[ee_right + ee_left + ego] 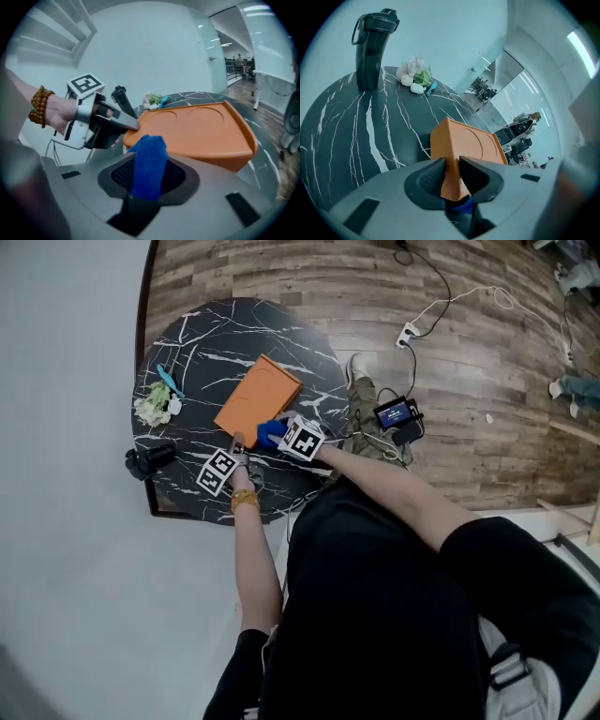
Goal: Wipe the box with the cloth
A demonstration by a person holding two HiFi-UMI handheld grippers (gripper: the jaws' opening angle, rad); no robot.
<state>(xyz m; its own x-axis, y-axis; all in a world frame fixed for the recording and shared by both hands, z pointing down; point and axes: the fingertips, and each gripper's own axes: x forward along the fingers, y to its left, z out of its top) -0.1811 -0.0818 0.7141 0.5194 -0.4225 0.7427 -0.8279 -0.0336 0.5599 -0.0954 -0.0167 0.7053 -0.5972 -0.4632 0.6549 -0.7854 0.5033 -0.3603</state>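
The flat orange box (258, 399) lies on the round black marble table (202, 343). My left gripper (236, 442) is shut on the box's near corner; in the left gripper view both pads clamp the orange edge (450, 176). My right gripper (281, 434) is shut on a folded blue cloth (270, 432), which stands up between its jaws (149, 161). The cloth sits at the box's near edge (201, 131), just right of the left gripper (126, 124). Whether the cloth touches the box is unclear.
A black bottle (150, 460) stands at the table's left edge, with a small bunch of flowers (155, 407) and a teal item (169, 381) behind it. On the wooden floor to the right lie cables with a power strip (408, 334) and a dark device (396, 413).
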